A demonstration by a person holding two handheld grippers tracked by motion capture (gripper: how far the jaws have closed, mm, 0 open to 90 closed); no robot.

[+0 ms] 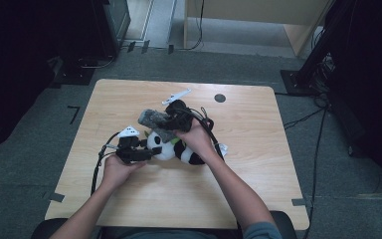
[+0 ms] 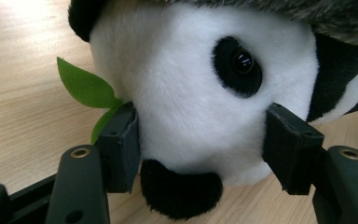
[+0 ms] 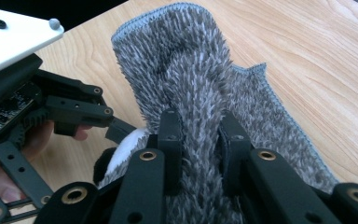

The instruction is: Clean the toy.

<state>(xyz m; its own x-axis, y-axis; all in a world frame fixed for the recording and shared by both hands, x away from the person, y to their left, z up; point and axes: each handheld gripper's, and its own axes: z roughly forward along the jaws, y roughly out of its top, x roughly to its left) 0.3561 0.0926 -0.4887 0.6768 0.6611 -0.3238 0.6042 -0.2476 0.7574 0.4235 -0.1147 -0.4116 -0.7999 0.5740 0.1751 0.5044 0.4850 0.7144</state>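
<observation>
A black-and-white panda plush (image 1: 166, 149) lies on the wooden table (image 1: 238, 189), a green leaf (image 2: 84, 86) at its mouth. My left gripper (image 1: 146, 149) comes in from the left, and its two pads press on either side of the panda's head (image 2: 191, 84). A grey shaggy cloth (image 1: 155, 122) hangs over the panda's head. My right gripper (image 1: 171, 119) is shut on it from the right. In the right gripper view the cloth (image 3: 186, 60) is pinched between that gripper's jaws (image 3: 199, 130), and the left gripper's body (image 3: 51, 107) is at the left.
A small white strip (image 1: 176, 95) and a dark round spot (image 1: 220, 97) lie toward the table's far edge. A white tag (image 1: 222, 148) sticks out at the panda's right. Cables and dark stands (image 1: 323, 59) occupy the floor at right.
</observation>
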